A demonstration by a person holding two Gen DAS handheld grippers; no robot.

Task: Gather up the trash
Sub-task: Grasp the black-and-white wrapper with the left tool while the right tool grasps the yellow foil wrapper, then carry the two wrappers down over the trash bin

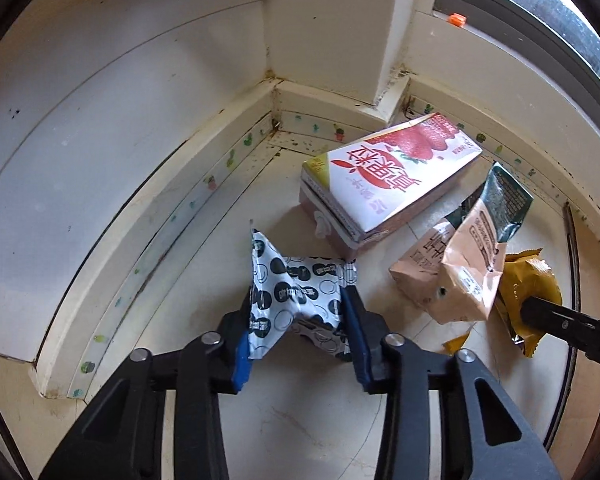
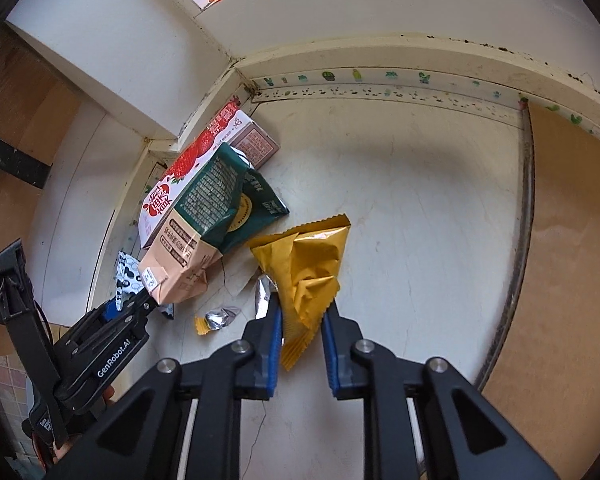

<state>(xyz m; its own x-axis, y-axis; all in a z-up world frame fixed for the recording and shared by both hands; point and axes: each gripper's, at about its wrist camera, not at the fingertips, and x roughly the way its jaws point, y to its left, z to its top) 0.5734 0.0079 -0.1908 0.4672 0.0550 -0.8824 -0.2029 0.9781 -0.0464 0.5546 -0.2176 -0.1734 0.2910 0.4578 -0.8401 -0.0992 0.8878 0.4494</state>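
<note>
Collection barely under way: your left gripper (image 1: 300,312) pinches the black-and-white wrapper (image 1: 296,292) and your right gripper (image 2: 302,312) the gold wrapper (image 2: 312,264), both low over the floor (image 2: 420,220), while the strawberry carton (image 1: 388,176), the pink-and-green pouch (image 2: 204,224) and a foil scrap (image 2: 220,316) lie uncollected in the corner.

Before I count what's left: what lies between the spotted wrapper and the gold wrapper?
The pink-and-green pouch lies between the spotted wrapper and the gold wrapper, shown best in the left wrist view.
</note>
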